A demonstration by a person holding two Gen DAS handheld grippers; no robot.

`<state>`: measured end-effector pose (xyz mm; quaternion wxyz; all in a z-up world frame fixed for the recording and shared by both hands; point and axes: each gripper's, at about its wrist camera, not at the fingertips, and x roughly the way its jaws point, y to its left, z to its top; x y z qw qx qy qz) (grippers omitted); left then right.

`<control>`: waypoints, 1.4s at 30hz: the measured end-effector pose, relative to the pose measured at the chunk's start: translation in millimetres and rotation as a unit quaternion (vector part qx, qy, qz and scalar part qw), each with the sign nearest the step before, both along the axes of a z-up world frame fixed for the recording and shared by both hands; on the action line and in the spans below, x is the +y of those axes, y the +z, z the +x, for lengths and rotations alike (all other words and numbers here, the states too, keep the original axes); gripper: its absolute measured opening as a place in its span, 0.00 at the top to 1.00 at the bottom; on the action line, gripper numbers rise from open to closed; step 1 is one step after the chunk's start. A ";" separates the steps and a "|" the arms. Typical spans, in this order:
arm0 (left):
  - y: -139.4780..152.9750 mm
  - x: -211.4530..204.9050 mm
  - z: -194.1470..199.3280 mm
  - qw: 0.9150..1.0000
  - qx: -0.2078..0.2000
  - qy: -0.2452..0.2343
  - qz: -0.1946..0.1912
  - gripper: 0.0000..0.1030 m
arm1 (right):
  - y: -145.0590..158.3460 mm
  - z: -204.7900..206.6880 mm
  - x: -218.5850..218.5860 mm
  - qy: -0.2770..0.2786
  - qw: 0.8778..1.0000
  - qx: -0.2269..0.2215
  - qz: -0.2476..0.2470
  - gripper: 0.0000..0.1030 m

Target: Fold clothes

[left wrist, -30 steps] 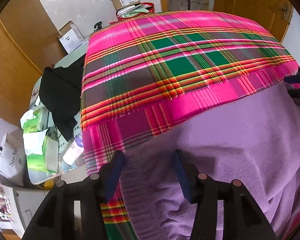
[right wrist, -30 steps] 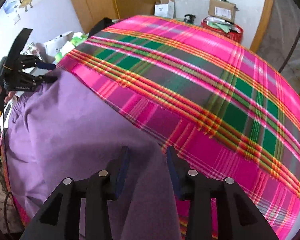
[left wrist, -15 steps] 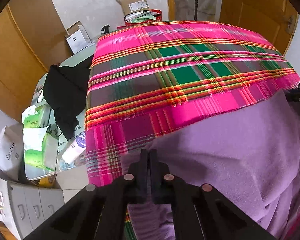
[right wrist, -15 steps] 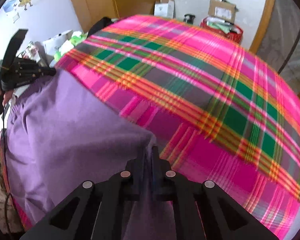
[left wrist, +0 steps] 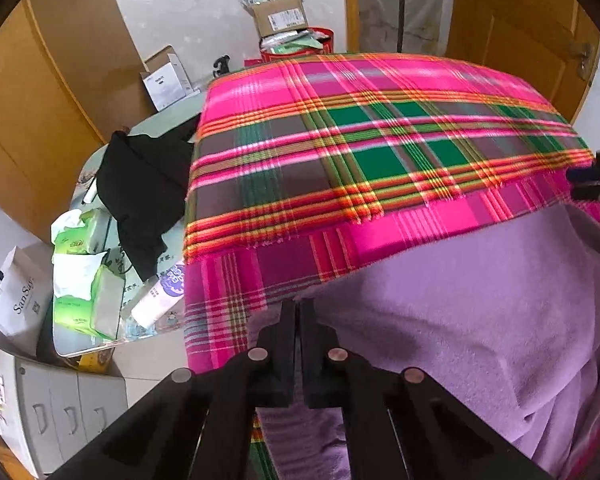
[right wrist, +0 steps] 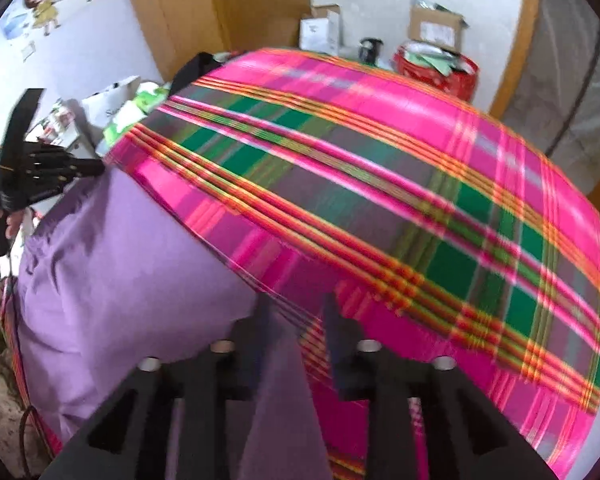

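A purple garment point(left wrist: 460, 312) lies spread on the near part of a pink, green and orange plaid cloth point(left wrist: 360, 152). In the left wrist view my left gripper point(left wrist: 298, 308) is shut on the garment's near left edge, the fabric pinched between its black fingers. From the right wrist view the same gripper point(right wrist: 88, 168) shows at the garment's far corner. My right gripper point(right wrist: 298, 320) is at the garment's point(right wrist: 120, 280) other edge. Its jaws are opening, with a strip of purple fabric lying loose between them. Its tip also shows in the left wrist view point(left wrist: 592, 184).
A side table left of the plaid cloth holds a black garment point(left wrist: 140, 184), green tissue packs point(left wrist: 88, 300) and a white tube point(left wrist: 160, 296). A grey drawer unit point(left wrist: 60, 412) stands below it. Cardboard boxes point(left wrist: 280, 20) and a red basket point(right wrist: 436, 68) sit at the far wall.
Both grippers closed on the purple garment's edge. The left one stays shut on it. The right one has since parted its jaws again and the fabric hangs loose between them.
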<state>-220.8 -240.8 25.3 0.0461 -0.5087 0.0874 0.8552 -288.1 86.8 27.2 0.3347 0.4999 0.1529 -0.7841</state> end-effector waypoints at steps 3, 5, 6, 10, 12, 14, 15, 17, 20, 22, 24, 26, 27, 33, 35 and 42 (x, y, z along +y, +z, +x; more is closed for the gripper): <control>4.1 -4.2 2.5 1.000 0.010 0.008 -0.001 0.98 | -14.3 0.1 2.3 0.010 0.999 -0.045 -0.005 0.62; 7.5 -8.1 4.3 1.000 0.020 0.014 0.000 0.98 | -21.7 1.5 3.6 0.012 0.998 -0.056 -0.002 0.61; 8.7 -9.6 5.0 1.000 0.023 0.016 0.000 0.98 | -21.3 3.5 4.5 0.016 0.998 -0.055 -0.008 0.61; 11.5 -13.3 6.2 0.999 0.032 0.022 0.001 0.98 | -22.2 11.3 7.5 0.037 0.997 -0.071 -0.019 0.60; 11.7 -13.1 6.0 0.999 0.034 0.024 0.000 0.98 | -23.5 13.1 9.6 0.035 0.996 -0.079 -0.020 0.61; 11.2 -12.5 5.2 0.999 0.032 0.024 0.001 0.98 | -23.1 16.8 7.6 0.045 0.996 -0.080 -0.011 0.94; 10.8 -11.9 5.1 0.999 0.032 0.026 -0.003 0.98 | -21.7 18.8 5.8 0.050 0.996 -0.076 -0.008 0.95; 10.5 -12.3 4.4 0.999 0.031 0.027 -0.003 0.98 | -16.1 22.1 1.7 0.051 0.997 -0.053 -0.003 0.95; 10.1 -15.3 2.3 0.999 0.030 0.038 -0.003 0.98 | -1.7 16.8 -4.9 0.035 0.999 0.010 0.010 0.95; 8.4 -18.0 0.2 0.999 0.026 0.046 -0.002 0.98 | 6.2 9.0 -8.7 0.022 0.999 0.042 0.013 0.95; 5.5 -20.2 -1.5 0.998 0.022 0.053 -0.003 0.98 | 10.2 1.4 -14.3 0.014 0.998 0.065 0.020 0.95; 3.6 -21.8 -4.0 0.998 0.019 0.058 -0.002 0.98 | 9.2 -2.0 -24.6 0.020 0.995 0.093 0.041 0.95; 3.4 -22.3 -5.3 0.998 0.019 0.061 -0.003 0.98 | 8.8 -2.3 -30.0 0.023 0.992 0.111 0.054 0.95; 1.2 -28.7 -13.7 0.997 0.016 0.079 -0.003 0.98 | 14.8 -7.8 -52.1 0.023 0.971 0.216 0.097 0.95; -1.1 -31.3 -16.3 0.996 0.013 0.086 0.001 0.98 | 10.3 -15.2 -59.2 0.026 0.966 0.232 0.111 0.95; -9.5 -29.2 -18.9 0.996 0.006 0.084 -0.002 0.97 | -17.0 -24.4 -66.3 0.028 0.965 0.221 0.135 0.95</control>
